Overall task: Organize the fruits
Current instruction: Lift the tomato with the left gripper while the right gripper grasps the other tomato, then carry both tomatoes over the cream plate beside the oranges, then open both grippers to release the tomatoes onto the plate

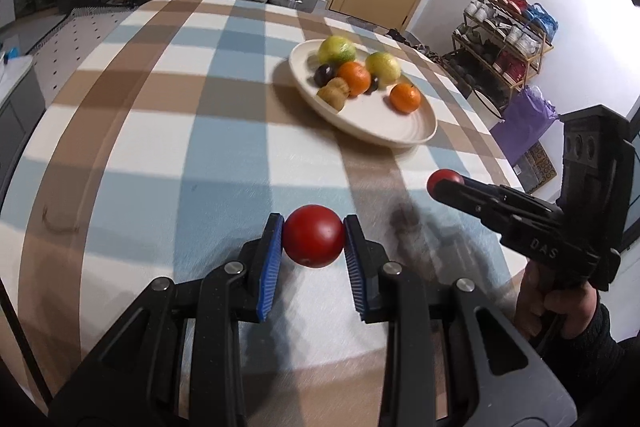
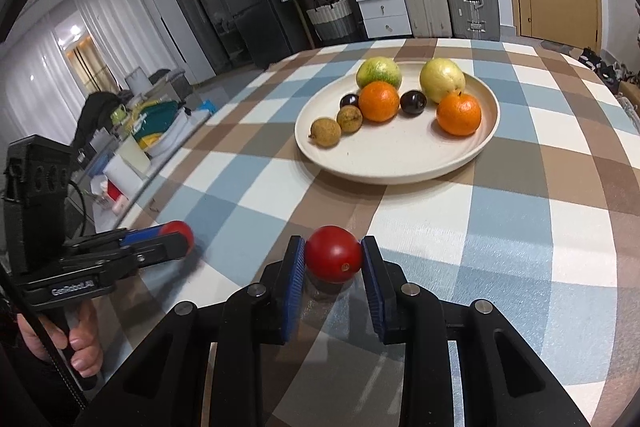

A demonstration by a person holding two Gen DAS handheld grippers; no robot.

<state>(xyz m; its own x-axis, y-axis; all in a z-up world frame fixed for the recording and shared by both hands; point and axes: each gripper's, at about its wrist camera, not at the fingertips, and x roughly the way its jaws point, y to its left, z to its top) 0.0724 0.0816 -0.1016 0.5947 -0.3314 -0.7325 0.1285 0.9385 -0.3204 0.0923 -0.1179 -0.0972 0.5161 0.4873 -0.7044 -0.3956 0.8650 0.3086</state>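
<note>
Both grippers pinch a red fruit each above the checked counter [image 2: 500,227]. The left gripper [image 1: 314,241] squeezes one [image 1: 314,241]; the right gripper [image 2: 333,254] squeezes another [image 2: 333,254]. The plate [image 2: 400,163] beyond holds oranges [image 2: 458,114], green fruits and small dark ones.

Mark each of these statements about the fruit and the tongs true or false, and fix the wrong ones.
1. Each pair of tongs grips a red tomato. True: left tongs hold one tomato, right tongs the other tomato.
2. The plate holds three oranges. False: two oranges.
3. Two dark plums lie on the plate. True.
4. The tablecloth is plain white. False: checked brown, blue and white.
</note>
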